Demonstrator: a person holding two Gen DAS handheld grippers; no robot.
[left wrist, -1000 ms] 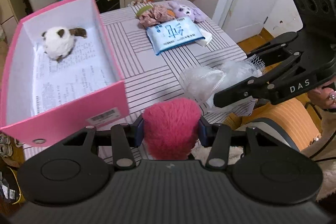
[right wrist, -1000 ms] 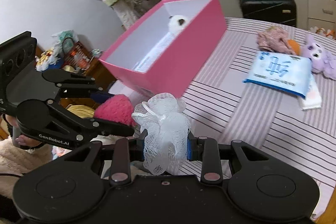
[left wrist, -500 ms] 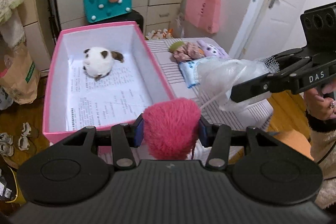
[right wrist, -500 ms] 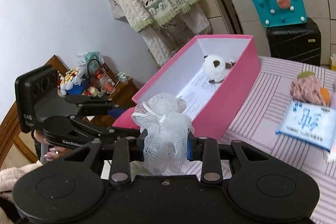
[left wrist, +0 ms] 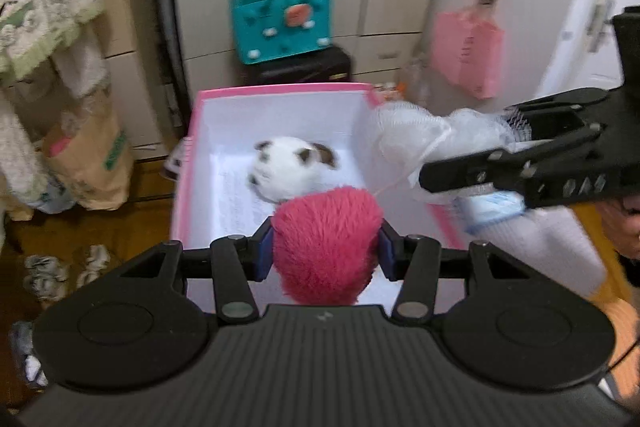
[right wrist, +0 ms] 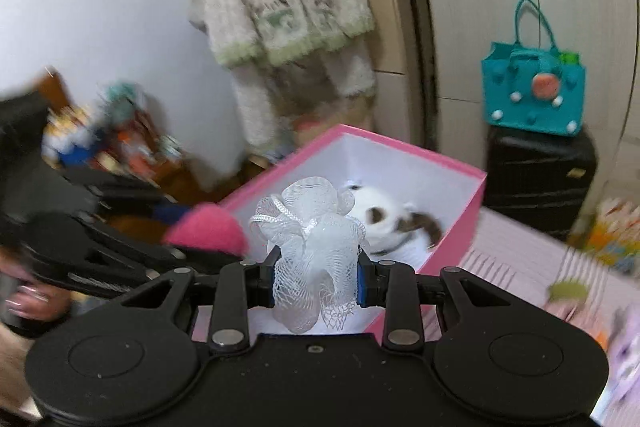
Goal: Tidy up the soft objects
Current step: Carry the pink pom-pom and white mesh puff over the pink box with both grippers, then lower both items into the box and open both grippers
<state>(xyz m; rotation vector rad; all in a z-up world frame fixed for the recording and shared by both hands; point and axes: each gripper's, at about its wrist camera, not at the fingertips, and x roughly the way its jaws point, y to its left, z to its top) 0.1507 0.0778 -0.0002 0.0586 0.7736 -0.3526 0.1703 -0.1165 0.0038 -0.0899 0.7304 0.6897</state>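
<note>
Striped table [right wrist: 520,247], pink box [left wrist: 280,91] (wardrobe behind)

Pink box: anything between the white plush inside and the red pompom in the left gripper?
Left wrist view: nothing. Only the pink box's printed paper lining separates white plush from red pompom in the left gripper.

pink box [left wrist: 182,211] open-topped, white plush [left wrist: 290,169] filling far end

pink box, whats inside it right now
Inside the pink box lies one white and brown plush toy on a printed paper lining. The near end of its floor is hidden behind the pink pompom and mesh sponge.
</note>
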